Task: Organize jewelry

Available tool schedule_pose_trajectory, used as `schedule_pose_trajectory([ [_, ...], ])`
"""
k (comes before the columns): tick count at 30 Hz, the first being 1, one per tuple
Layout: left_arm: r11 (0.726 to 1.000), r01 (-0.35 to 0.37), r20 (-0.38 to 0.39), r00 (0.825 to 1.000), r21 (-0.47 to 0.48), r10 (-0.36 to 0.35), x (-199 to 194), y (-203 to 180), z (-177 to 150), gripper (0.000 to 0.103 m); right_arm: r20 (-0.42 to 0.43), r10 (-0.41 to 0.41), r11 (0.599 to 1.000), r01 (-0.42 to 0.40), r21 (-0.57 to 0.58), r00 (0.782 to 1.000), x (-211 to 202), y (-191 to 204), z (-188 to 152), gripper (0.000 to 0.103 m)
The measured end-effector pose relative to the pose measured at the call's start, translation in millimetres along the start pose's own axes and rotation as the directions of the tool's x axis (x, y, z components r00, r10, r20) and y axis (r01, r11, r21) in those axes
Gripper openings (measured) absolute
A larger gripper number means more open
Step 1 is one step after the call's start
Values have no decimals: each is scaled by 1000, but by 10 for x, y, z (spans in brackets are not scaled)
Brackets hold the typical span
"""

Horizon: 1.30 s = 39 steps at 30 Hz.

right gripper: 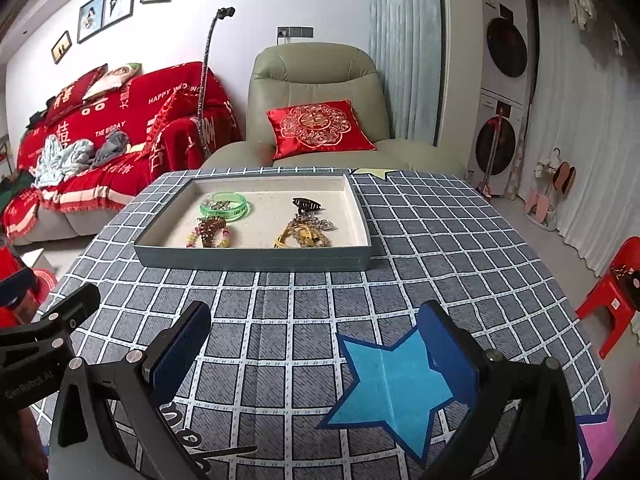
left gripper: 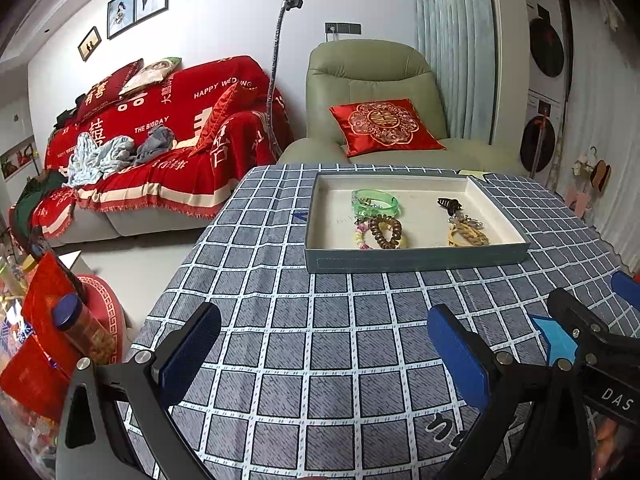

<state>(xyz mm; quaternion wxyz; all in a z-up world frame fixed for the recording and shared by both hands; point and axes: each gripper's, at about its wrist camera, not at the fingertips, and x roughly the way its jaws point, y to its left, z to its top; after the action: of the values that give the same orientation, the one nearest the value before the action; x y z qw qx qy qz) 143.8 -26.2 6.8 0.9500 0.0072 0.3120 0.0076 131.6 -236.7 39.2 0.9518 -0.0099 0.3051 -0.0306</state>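
Observation:
A grey-blue tray (left gripper: pixel 416 258) (right gripper: pixel 252 261) stands on the checked tablecloth at the far side. In it lie a green bangle (left gripper: pixel 374 201) (right gripper: pixel 226 205), a brown bead bracelet (left gripper: pixel 386 232) (right gripper: pixel 212 230), a pastel bead bracelet (left gripper: pixel 360 238) (right gripper: pixel 192 240), a dark hair claw (left gripper: pixel 450 204) (right gripper: pixel 306 204) and a gold and silver tangle (left gripper: pixel 466 234) (right gripper: pixel 306 234). My left gripper (left gripper: pixel 324 344) is open and empty above the cloth, short of the tray. My right gripper (right gripper: pixel 316 340) is open and empty, short of the tray.
A blue star sticker (right gripper: pixel 394 388) (left gripper: pixel 558 340) lies on the cloth by the right gripper. A green armchair (left gripper: pixel 372 88) with a red cushion stands behind the table. A red-covered sofa (left gripper: pixel 160 132) is at the left. A red stool (right gripper: pixel 612 292) stands at the right.

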Motion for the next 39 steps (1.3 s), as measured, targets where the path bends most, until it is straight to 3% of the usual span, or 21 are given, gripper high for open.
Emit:
schedule_pose_trajectory([
  [39,1000,24,-23,999,-11,-24,4,-21,-9,103,7,5,1000,-5,-3,1000,-43,11,18,103],
])
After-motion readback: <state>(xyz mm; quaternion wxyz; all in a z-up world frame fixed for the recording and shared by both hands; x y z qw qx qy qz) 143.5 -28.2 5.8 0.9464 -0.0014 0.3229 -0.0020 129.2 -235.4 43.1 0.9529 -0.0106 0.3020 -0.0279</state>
